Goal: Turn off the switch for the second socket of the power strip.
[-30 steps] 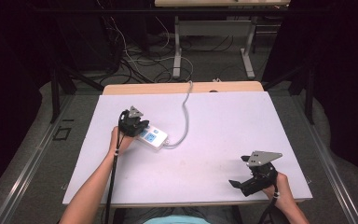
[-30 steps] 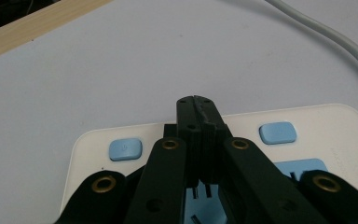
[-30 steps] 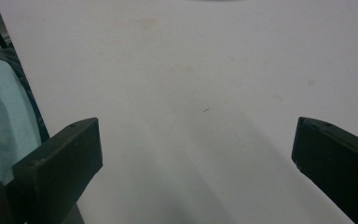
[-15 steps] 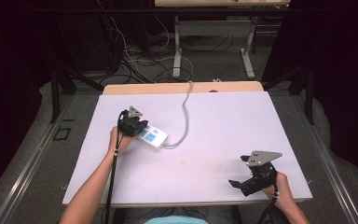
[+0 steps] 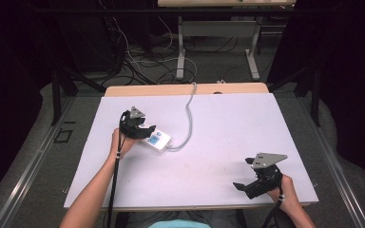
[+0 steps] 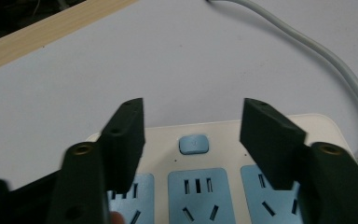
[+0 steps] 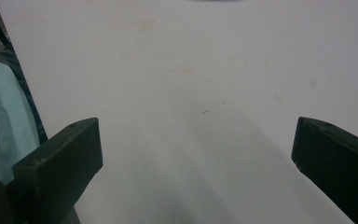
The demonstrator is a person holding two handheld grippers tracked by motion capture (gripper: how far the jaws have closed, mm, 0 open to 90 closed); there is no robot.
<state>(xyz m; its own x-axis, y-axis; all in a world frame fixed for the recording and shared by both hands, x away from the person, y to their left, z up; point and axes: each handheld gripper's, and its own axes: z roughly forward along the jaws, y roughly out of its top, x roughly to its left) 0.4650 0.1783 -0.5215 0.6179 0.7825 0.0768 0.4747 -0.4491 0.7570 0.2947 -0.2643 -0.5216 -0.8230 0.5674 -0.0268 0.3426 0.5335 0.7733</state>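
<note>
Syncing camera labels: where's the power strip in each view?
High view: power strip left of centre, at the left gripper.
Left gripper view: lower centre, between and beneath the open jaws.
Right gripper view: not visible.
Shared landmark: its grey cable.

power strip [image 5: 156, 140] left of centre on table [image 5: 228, 128], cord [image 5: 188, 114] running to far edge
</note>
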